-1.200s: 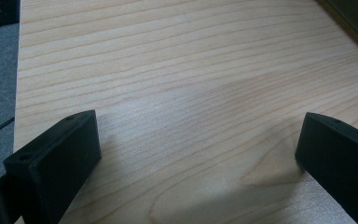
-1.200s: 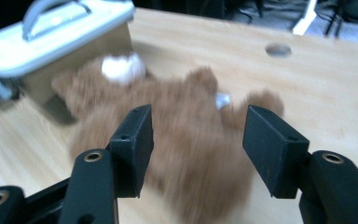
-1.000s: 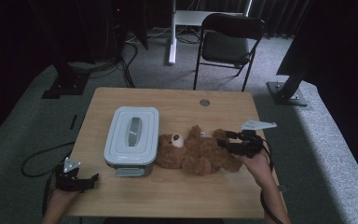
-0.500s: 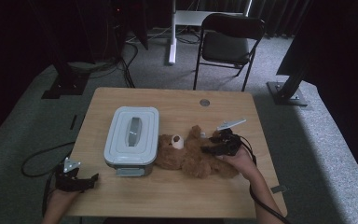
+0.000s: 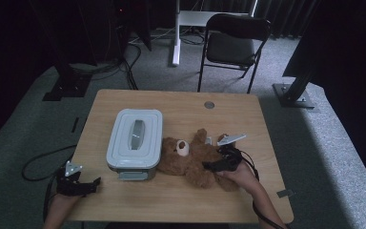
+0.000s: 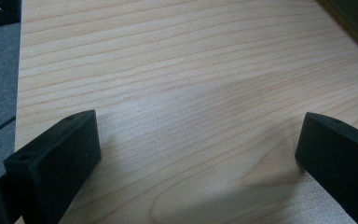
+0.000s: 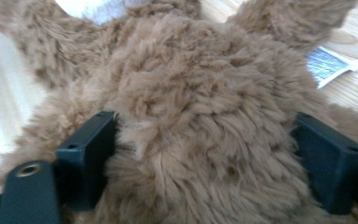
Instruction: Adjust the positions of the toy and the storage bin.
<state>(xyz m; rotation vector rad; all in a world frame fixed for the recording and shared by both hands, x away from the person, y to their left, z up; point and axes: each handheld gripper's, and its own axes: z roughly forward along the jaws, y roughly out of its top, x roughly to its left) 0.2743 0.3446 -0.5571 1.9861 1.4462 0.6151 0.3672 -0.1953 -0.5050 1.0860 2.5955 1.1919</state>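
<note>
from the high view, the teddy bear (image 5: 198, 157) lies flat near the middle of the table (image 5: 181, 102), head touching the right side of the white lidded box (image 5: 134, 138), long axis running left to right, legs to the right. the right gripper (image 5: 221, 164) has just been opening over its belly. left gripper (image 5: 78, 183) rests at the near left corner. left gripper view: spread wide over bare wood, released. right gripper view: black jaws straddle the furry torso (image 7: 200, 121), not pinching; looks soft, light, squashy, so take the middle.
</note>
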